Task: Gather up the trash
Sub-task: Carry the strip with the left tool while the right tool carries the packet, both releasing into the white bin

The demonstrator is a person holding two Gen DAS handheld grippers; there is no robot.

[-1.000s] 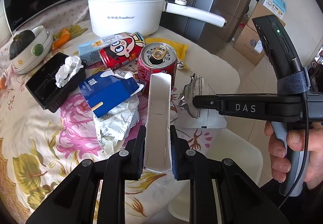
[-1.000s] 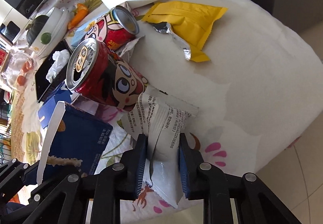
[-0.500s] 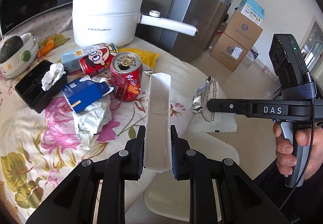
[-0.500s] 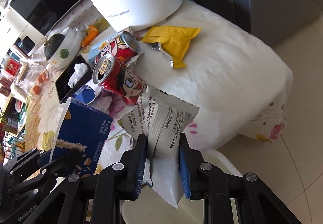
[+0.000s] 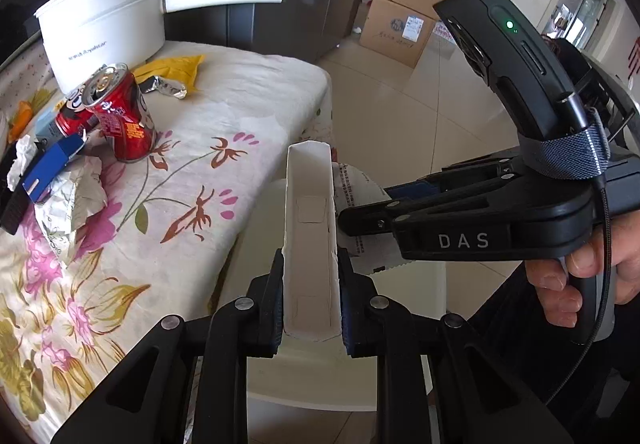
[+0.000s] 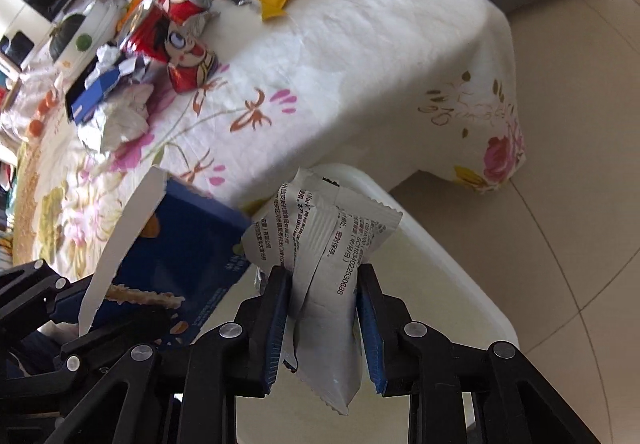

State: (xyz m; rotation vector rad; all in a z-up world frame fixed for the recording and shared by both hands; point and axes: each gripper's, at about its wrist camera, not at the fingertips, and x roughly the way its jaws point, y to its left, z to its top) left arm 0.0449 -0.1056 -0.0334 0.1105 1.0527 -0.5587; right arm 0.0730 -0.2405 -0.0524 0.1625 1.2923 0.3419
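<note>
My left gripper (image 5: pixel 311 300) is shut on an open blue-and-white snack box (image 5: pixel 309 228), also seen in the right wrist view (image 6: pixel 176 256). My right gripper (image 6: pixel 322 308) is shut on a crumpled silver-white snack wrapper (image 6: pixel 324 244), seen in the left wrist view (image 5: pixel 360 199) just right of the box. Both are held off the table's edge, above a white bin (image 6: pixel 432 264). On the table lie two red cans (image 5: pixel 124 115), a yellow wrapper (image 5: pixel 172 69), a blue carton (image 5: pixel 52 167) and crumpled paper (image 5: pixel 68 203).
The floral tablecloth table (image 5: pixel 240 91) holds a white pot (image 5: pixel 104 27) with a long handle at the back. The right gripper's black body (image 5: pixel 520 123) and hand fill the right side. Cardboard boxes (image 5: pixel 404 15) stand on the tiled floor beyond.
Both grippers have drawn back from the table with the box and wrapper, off its edge and over the white bin. The cans and other litter stay on the table.
</note>
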